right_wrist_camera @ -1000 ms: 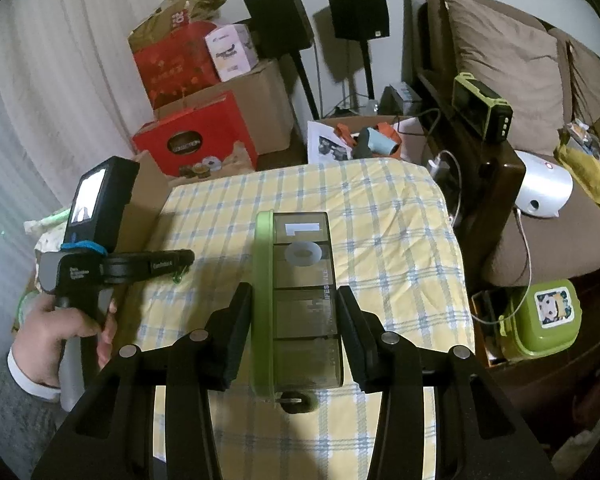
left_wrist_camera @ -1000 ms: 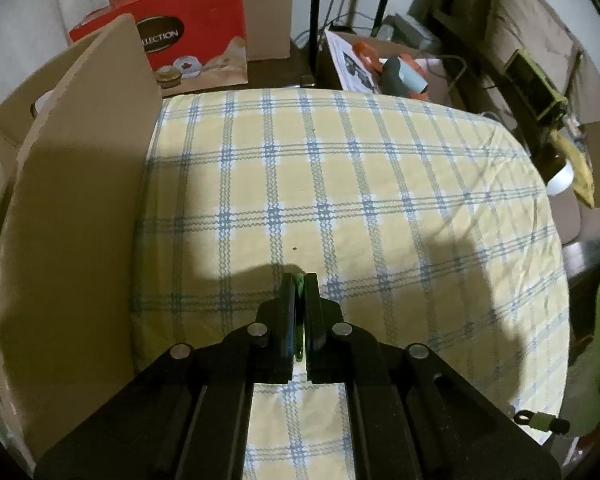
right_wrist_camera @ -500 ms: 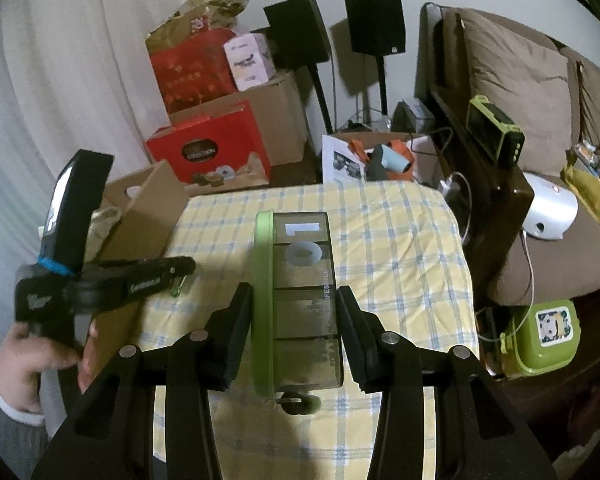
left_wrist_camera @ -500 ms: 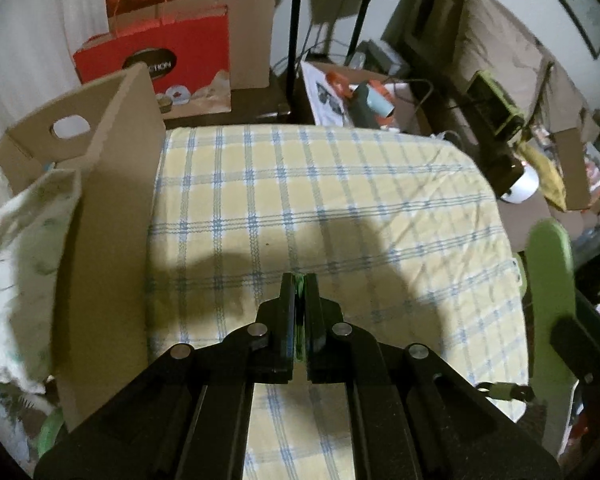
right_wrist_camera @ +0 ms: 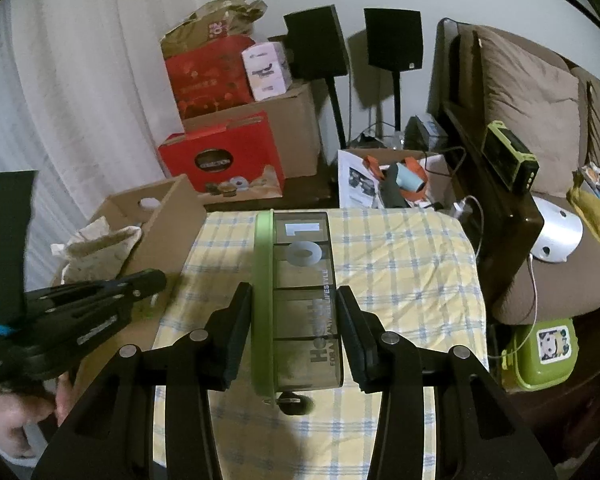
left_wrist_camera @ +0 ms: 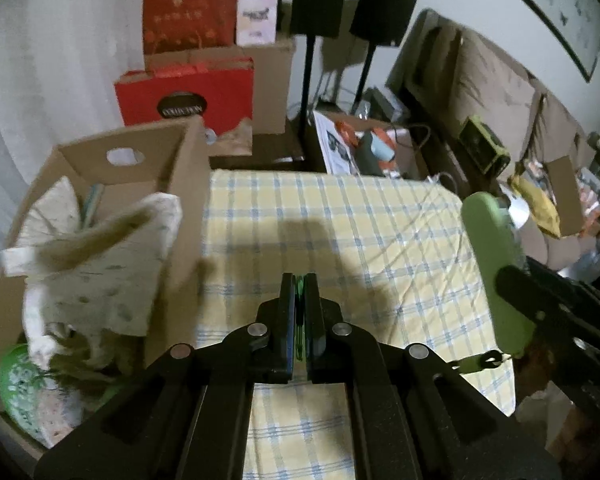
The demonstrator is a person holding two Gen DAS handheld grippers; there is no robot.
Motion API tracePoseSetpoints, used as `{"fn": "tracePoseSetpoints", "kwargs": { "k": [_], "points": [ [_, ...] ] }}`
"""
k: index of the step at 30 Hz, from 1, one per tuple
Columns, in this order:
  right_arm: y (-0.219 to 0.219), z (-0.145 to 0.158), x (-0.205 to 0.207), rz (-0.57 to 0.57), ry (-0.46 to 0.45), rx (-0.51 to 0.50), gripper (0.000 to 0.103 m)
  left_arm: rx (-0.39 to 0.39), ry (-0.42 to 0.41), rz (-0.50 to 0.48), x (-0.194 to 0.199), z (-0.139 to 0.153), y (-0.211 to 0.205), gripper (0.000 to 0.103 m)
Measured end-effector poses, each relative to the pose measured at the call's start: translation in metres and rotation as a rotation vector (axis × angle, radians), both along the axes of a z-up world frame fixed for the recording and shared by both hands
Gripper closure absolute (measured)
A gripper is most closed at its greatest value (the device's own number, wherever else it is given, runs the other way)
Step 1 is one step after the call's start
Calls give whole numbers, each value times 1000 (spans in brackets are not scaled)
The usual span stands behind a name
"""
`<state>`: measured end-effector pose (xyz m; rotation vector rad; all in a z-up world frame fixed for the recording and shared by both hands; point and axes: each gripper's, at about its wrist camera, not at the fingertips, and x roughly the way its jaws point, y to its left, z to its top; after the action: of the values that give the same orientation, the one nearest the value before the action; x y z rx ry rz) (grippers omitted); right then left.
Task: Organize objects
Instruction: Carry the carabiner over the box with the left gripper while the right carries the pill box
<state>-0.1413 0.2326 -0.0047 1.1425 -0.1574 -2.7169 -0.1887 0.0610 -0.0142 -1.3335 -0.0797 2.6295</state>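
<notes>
The lunch box [right_wrist_camera: 300, 300], smoky grey with a green lid edge, sits clamped on its side between the fingers of the right gripper [right_wrist_camera: 296, 300], held in the air over the checked cloth of the desk [right_wrist_camera: 400, 264] in the centre of the right wrist view. In the left wrist view its green lid shows at the right edge of the frame. The left gripper [left_wrist_camera: 299, 292] has its fingers pressed together on a thin green thing I cannot identify, low in the centre of its frame, with the open cardboard box [left_wrist_camera: 168, 184] just to the left, already stuffed with a patterned cloth bag [left_wrist_camera: 100, 272].

My read: both loads are heading for that cardboard box. To do it well, the right hand should keep the lunch box level and bring it across the near wall before it goes down, because the small latch [right_wrist_camera: 292, 403] dangling under it could catch the cardboard edge. The free space looks tight beside the cloth bag, so lower slowly into a gap, and let the left gripper go first or stay aside so the two do not collide
</notes>
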Motion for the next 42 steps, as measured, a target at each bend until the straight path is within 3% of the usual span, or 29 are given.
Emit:
{"fn": "tracePoseSetpoints", "kwargs": {
  "k": [11, 27, 42],
  "points": [
    [-27, 12, -8, 9, 19, 16, 60, 27, 137, 34, 29, 26, -28, 100],
    [-80, 25, -10, 67, 55, 40, 60, 13, 160, 111, 36, 43, -76, 100],
    [-159, 49, -15, 158, 117, 60, 60, -3, 169, 203, 31, 66, -136, 100]
  ]
}}
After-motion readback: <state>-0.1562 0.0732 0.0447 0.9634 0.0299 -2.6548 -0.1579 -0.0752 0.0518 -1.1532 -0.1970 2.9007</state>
